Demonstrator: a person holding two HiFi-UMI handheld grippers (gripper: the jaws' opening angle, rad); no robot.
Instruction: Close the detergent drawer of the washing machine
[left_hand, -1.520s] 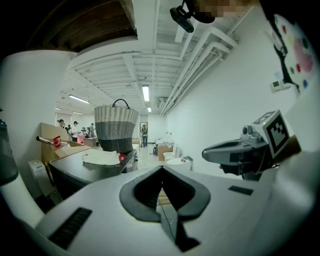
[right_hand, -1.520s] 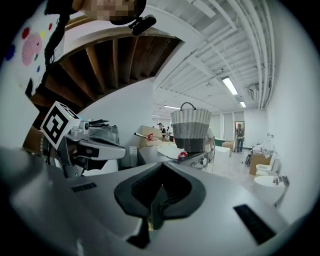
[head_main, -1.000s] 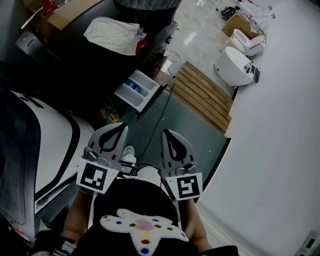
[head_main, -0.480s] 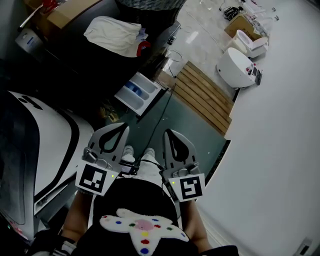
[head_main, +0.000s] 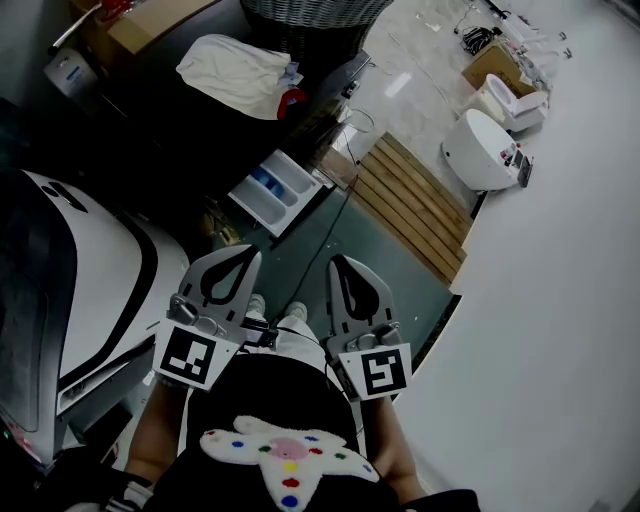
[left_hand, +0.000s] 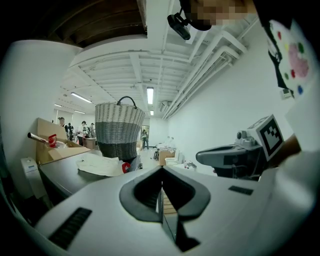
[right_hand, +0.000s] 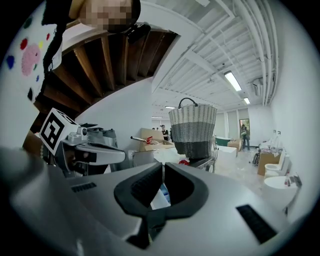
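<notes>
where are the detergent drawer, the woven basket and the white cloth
detergent drawer (head_main: 279, 194): head view, middle of its tray
woven basket (left_hand: 119, 131): left gripper view, middle of its side wall
white cloth (head_main: 232, 65): head view, centre of the heap

**A test hall with a laundry corner**

I'm in a big white hall, not a home. Bare ceiling pipes (left_hand: 215, 60) and strip lights (left_hand: 150, 95) run overhead, and people (left_hand: 82, 132) stand far off. Cardboard boxes (head_main: 150, 25) and loose toilets (head_main: 505, 95) sit about the polished floor (head_main: 400, 75). Nearby are a wicker laundry basket (left_hand: 120, 131) and a detergent drawer (head_main: 275, 190).
</notes>
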